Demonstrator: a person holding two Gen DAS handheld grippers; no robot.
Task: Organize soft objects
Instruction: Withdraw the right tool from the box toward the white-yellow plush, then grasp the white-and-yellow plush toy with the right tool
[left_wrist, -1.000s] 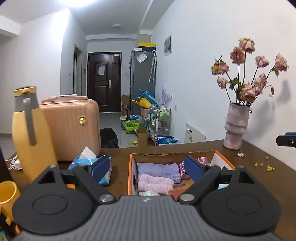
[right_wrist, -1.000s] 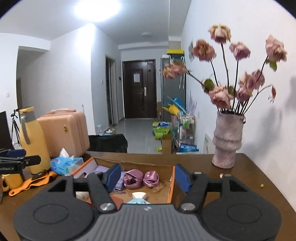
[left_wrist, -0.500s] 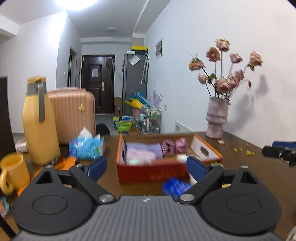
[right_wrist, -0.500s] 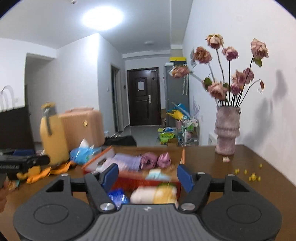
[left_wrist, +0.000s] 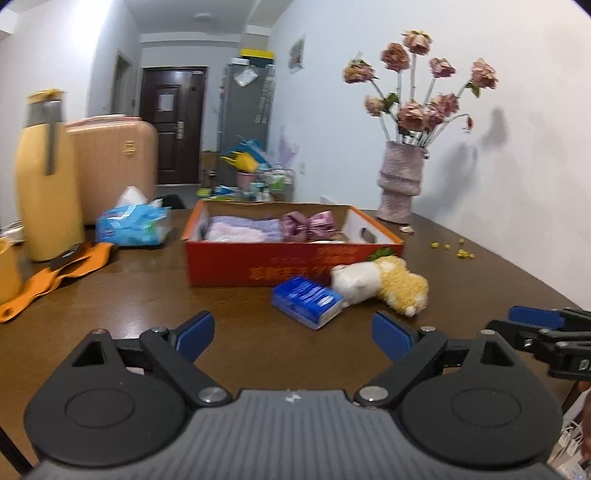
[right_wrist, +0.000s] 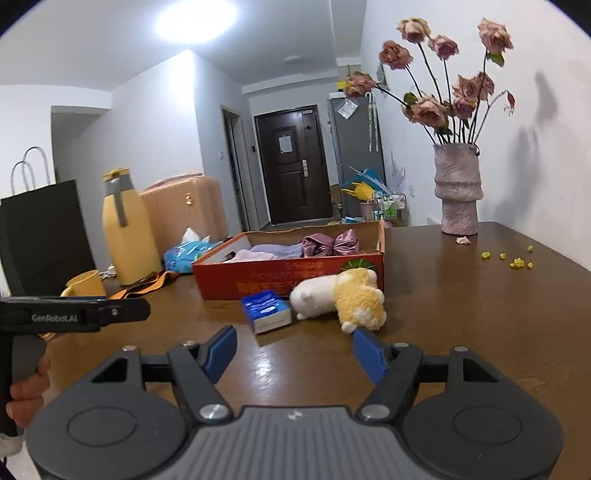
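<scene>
Both grippers sat level above the near table (left_wrist: 258, 354), aimed fwd at the red box (left_wrist: 258, 264). Left gripper (left_wrist: 293, 336) was spread wide, holding nothing; right gripper (right_wrist: 293, 349) likewise. Plush toy (right_wrist: 340, 297) lay on its side w/ blue packet (right_wrist: 266, 310) touching its left, both just in front of the box.

Both wrist cameras looked low and level across the desk (left_wrist: 258, 354) toward the hallway door, set back from the red box (left_wrist: 291, 264) (right_wrist: 291, 277). Both views shared the box, the plush toy (left_wrist: 384, 284) (right_wrist: 340, 295) and the vase (left_wrist: 400, 184) (right_wrist: 458, 188).
</scene>
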